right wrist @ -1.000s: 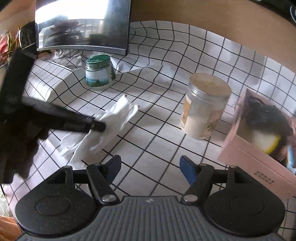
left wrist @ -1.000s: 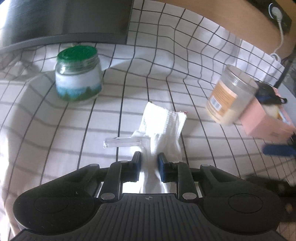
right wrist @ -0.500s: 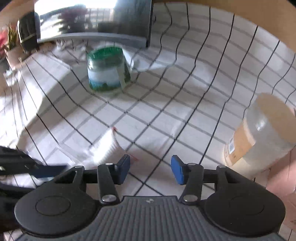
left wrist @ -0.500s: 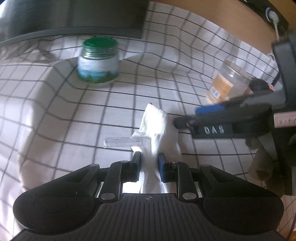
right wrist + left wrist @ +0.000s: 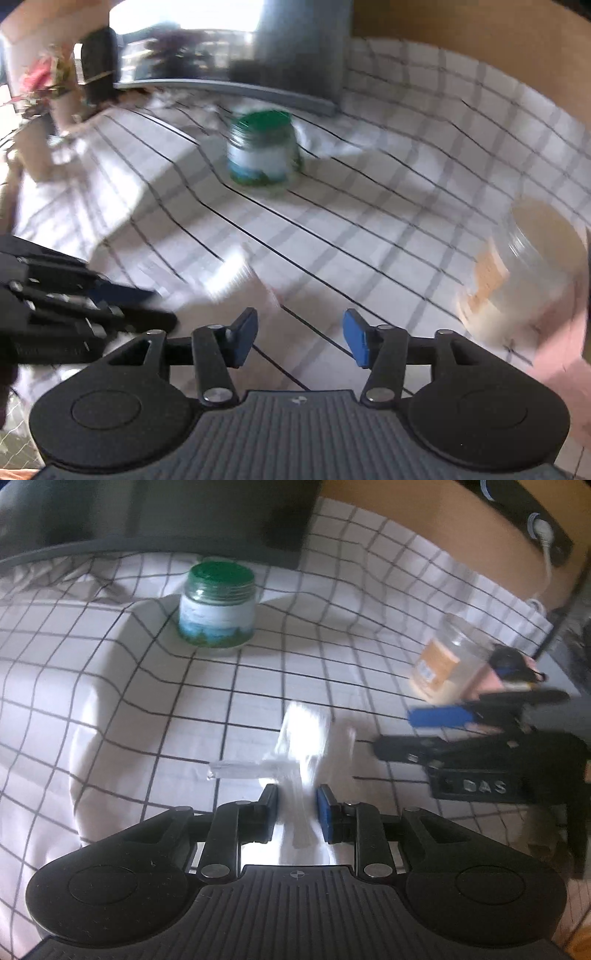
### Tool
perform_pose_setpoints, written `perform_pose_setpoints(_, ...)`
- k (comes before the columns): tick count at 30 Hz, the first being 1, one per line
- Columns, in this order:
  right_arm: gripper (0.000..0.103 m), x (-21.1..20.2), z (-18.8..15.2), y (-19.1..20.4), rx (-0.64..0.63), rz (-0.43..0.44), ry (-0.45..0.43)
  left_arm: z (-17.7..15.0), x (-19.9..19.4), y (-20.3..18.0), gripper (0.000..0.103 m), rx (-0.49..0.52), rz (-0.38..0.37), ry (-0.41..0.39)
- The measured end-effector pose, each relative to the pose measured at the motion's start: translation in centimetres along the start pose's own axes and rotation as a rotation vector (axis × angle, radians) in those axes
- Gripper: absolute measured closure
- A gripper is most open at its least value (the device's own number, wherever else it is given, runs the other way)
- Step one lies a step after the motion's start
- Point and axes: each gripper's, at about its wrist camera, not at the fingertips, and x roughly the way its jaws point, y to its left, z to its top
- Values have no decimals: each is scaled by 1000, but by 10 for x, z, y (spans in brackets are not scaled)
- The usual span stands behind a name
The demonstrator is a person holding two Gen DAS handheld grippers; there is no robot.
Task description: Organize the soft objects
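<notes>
Left gripper (image 5: pixel 297 805): jaws pinched on white cloth (image 5: pixel 306 738), held above checked tablecloth (image 5: pixel 110 709) | right gripper (image 5: pixel 299 338): jaws just reopened slightly, spread, nothing between | green-lidded jar (image 5: pixel 218 605) set well behind cloth.

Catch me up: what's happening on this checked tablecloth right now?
A person works two handheld grippers over the checked tablecloth. The left gripper is clamped on a white folded cloth item with a clear plastic tag. The right gripper is beside it, jaws apart with nothing between them, having just reopened slightly. A green-lidded glass jar and a clear plastic jar with an orange label stand behind, untouched.
</notes>
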Motion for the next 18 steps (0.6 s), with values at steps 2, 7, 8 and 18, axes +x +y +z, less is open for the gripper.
perform_pose_setpoints(2, 48, -1, 7, 10, -21, 38, -22, -2, -8, -1, 77, 26, -6, -12)
perform_pose_setpoints(7, 51, 1, 20, 34, -91, 152, -33, -13, -20, 1, 77, 42, 14, -4)
perform_pose_setpoints(8, 57, 3, 20, 38, -107, 177, -26, -16, -23, 4, 77, 26, 19, -4)
perform_pose_setpoints(18, 66, 48, 14, 96, -343, 189, 47, -38, -44, 56, 77, -228, 180, 3)
